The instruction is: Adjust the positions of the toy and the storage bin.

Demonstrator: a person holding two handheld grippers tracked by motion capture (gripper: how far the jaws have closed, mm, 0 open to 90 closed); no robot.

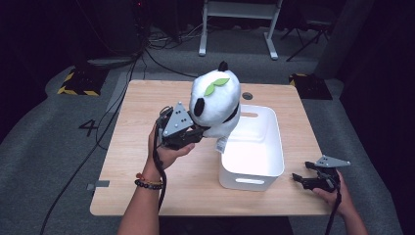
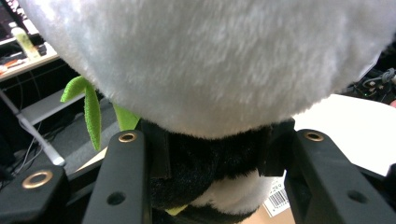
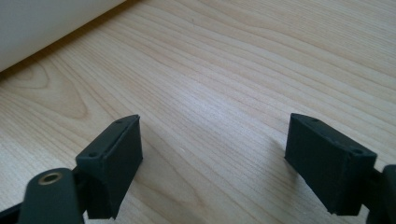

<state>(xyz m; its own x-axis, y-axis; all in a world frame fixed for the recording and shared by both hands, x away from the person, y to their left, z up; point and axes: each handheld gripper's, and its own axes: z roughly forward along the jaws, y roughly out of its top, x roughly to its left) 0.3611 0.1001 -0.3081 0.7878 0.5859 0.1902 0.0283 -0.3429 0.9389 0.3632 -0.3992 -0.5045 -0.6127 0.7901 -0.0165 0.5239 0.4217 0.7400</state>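
A white and black plush panda (image 1: 217, 100) with a green leaf on its head hangs above the table, over the left rim of a white plastic bin (image 1: 254, 161). My left gripper (image 1: 199, 131) is shut on the panda's black lower part. In the left gripper view the black fur (image 2: 210, 163) is squeezed between both jaws, with the white fur (image 2: 210, 60) above and green leaves (image 2: 91, 112) at the left. My right gripper (image 1: 302, 172) rests low at the table's right front corner, open. In the right gripper view its jaws (image 3: 212, 154) stand wide apart over bare wood.
The wooden table (image 1: 142, 161) carries the bin at the right of centre. A paper tag with a barcode (image 2: 275, 198) hangs from the panda. Cables run over the grey floor (image 1: 49, 147) at the left, and a white desk frame (image 1: 240, 24) stands behind.
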